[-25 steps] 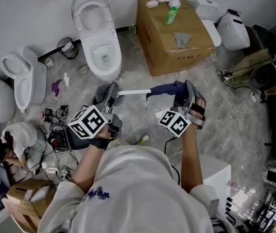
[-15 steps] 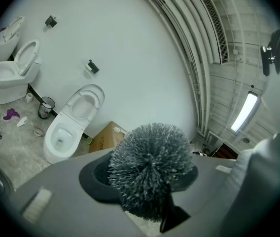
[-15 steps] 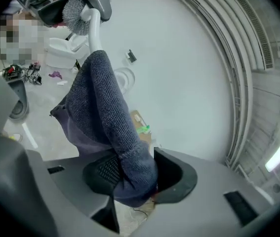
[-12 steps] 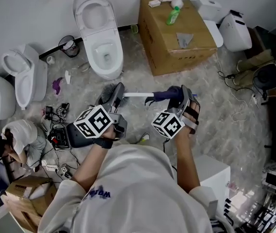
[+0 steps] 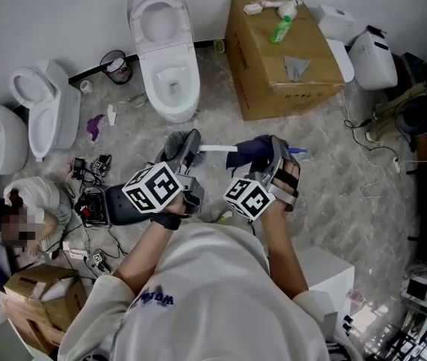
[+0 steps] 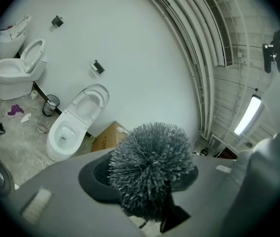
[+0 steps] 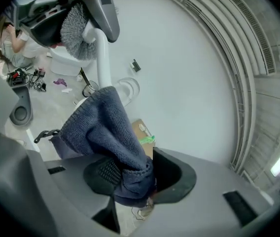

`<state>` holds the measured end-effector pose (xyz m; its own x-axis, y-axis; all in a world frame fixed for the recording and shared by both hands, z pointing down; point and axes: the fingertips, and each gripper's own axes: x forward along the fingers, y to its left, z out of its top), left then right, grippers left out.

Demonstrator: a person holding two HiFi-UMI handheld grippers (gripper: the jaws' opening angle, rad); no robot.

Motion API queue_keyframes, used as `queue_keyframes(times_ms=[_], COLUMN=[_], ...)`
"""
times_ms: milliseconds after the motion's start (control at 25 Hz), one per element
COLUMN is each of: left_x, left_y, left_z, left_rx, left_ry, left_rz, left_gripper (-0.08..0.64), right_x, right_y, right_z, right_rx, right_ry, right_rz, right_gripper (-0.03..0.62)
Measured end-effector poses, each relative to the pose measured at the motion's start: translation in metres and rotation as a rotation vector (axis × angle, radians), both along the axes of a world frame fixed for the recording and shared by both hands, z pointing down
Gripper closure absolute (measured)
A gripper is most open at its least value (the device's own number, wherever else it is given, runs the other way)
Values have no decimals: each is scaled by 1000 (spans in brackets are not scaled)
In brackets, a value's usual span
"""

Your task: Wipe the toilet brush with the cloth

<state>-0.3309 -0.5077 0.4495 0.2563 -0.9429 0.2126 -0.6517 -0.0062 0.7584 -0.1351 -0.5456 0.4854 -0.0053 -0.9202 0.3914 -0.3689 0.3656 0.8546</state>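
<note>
The toilet brush has a grey bristle head point(image 6: 150, 169) and a white handle point(image 5: 215, 148). My left gripper point(image 5: 186, 146) is shut on the brush at the head, which fills the gap between its jaws point(image 6: 152, 181). The handle runs level to the right. My right gripper point(image 5: 262, 153) is shut on a dark blue knitted cloth point(image 5: 251, 149), just right of the left gripper. In the right gripper view the cloth point(image 7: 108, 127) drapes round the white handle point(image 7: 102, 53), with the bristle head point(image 7: 77, 26) above it at top left. The handle's far end is hidden under the cloth.
A white toilet point(image 5: 167, 59) stands ahead by the wall, and two more point(image 5: 44, 115) are at the left. A cardboard box point(image 5: 281, 59) with a green bottle point(image 5: 281, 28) sits at the right. A person point(image 5: 29, 209) crouches at the left among cables and tools.
My right gripper has slid left with the cloth along the handle, closer to the left gripper and the brush head. The left gripper has hardly moved.
</note>
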Motion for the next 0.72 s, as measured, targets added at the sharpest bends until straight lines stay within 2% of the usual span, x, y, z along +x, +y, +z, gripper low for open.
queue_keyframes(times_ms=[80, 160, 240, 320, 400, 520, 720], left_x=[7, 21, 38, 40, 33, 30, 35], left_y=[1, 1, 3, 6, 7, 6, 7], left_z=[3, 8, 15, 20, 21, 18, 20], left_rx=[-8, -27, -46, -53, -49, -39, -51], left_ry=[1, -1, -11, 4, 21, 1, -10], left_rz=[17, 68, 125, 135, 119, 122, 153], left_gripper=[357, 357, 358, 360, 362, 362, 362], right_x=[-16, -43, -76, -96, -101, -101, -96], right_y=[5, 16, 33, 47, 52, 53, 56], right_z=[-1, -8, -17, -22, -23, -21, -18], right_rx=[1, 11, 10, -9, -2, 20, -12], right_ry=[-3, -26, -88, -136, -112, -61, -71], right_rz=[-41, -127, -243, -314, -347, -368, -373], right_gripper=[433, 437, 454, 460, 462, 474, 483])
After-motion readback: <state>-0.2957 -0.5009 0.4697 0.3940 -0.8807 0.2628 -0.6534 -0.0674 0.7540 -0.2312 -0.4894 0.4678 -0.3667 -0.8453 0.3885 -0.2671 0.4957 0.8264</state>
